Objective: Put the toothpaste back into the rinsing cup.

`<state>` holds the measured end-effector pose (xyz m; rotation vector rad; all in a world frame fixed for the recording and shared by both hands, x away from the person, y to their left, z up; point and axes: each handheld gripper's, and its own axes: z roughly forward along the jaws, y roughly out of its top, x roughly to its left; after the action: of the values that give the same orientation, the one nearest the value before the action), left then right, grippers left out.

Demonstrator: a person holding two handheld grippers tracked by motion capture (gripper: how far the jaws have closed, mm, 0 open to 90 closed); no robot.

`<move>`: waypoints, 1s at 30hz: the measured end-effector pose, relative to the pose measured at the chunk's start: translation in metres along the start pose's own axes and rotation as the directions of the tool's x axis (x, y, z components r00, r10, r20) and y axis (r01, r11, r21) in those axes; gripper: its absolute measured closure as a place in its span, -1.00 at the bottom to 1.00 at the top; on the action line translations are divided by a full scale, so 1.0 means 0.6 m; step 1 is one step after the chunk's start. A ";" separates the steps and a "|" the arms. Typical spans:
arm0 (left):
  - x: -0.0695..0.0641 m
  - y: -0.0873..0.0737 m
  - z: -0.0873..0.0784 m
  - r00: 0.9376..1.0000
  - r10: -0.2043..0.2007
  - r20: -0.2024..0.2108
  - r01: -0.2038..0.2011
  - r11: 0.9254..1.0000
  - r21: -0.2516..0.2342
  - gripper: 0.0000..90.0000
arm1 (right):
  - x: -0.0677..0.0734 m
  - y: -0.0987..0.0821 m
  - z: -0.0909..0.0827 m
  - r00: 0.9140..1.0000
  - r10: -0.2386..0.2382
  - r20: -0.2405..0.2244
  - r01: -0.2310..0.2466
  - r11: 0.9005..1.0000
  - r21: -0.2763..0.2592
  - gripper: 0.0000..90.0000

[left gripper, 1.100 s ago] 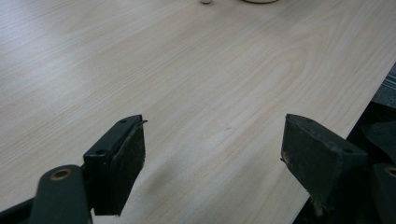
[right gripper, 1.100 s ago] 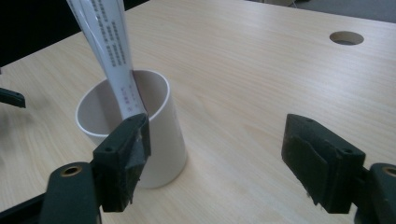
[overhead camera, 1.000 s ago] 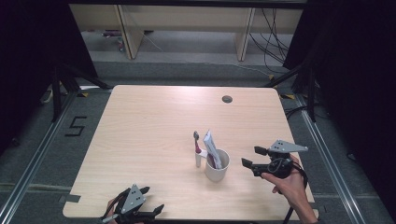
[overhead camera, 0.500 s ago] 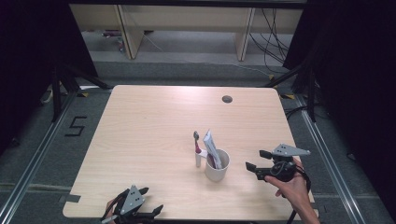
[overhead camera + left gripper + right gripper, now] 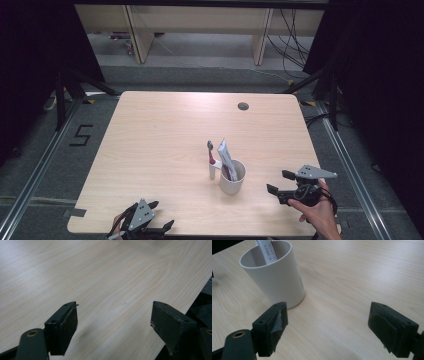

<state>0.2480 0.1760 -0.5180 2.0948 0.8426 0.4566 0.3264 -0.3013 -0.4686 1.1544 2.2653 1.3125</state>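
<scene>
A white cup (image 5: 233, 181) stands right of the wooden table's middle with a white toothpaste tube (image 5: 223, 152) upright in it. A toothbrush (image 5: 210, 151) rises at its left side, and I cannot tell whether it is inside the cup. My right gripper (image 5: 277, 181) hovers low to the right of the cup, pointing at it. Its jaws have just been opening and nothing is between them. In the right gripper view the cup (image 5: 274, 277) and tube (image 5: 267, 250) sit ahead of the left jaw of the open gripper (image 5: 327, 332). My left gripper (image 5: 162, 214) rests open at the near left edge, over bare wood (image 5: 113, 325).
The table (image 5: 150, 140) has a round cable hole (image 5: 243, 106) near its far right. A floor marking "5" (image 5: 80, 135) lies off the left side. Shelving legs and cables stand beyond the far edge.
The right gripper has sunk and drawn back a little toward the near right edge, away from the cup, with its jaws slightly wider. The left gripper has kept still.
</scene>
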 end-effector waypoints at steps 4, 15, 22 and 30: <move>-0.003 0.000 0.000 1.000 -0.023 0.008 0.023 1.000 -0.018 -0.54 | 0.004 -0.010 -0.001 1.000 0.017 -0.002 -0.017 1.000 0.004 -0.62; -0.005 -0.001 0.004 0.999 -0.040 0.011 0.040 0.999 -0.025 -0.55 | 0.020 -0.031 -0.005 1.000 -0.004 -0.001 0.004 0.999 0.049 -0.63; -0.004 -0.001 0.003 0.999 -0.041 0.010 0.041 0.999 -0.026 -0.55 | 0.035 -0.043 -0.010 1.000 -0.022 -0.017 0.023 0.996 0.090 -0.63; -0.002 -0.002 0.003 0.999 -0.035 0.010 0.035 0.999 -0.018 -0.56 | 0.041 -0.059 -0.013 0.998 -0.045 -0.031 0.049 0.990 0.132 -0.63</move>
<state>0.2480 0.1747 -0.5199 2.0606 0.8650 0.4342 0.2881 -0.2969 -0.4901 1.1236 2.4173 1.1828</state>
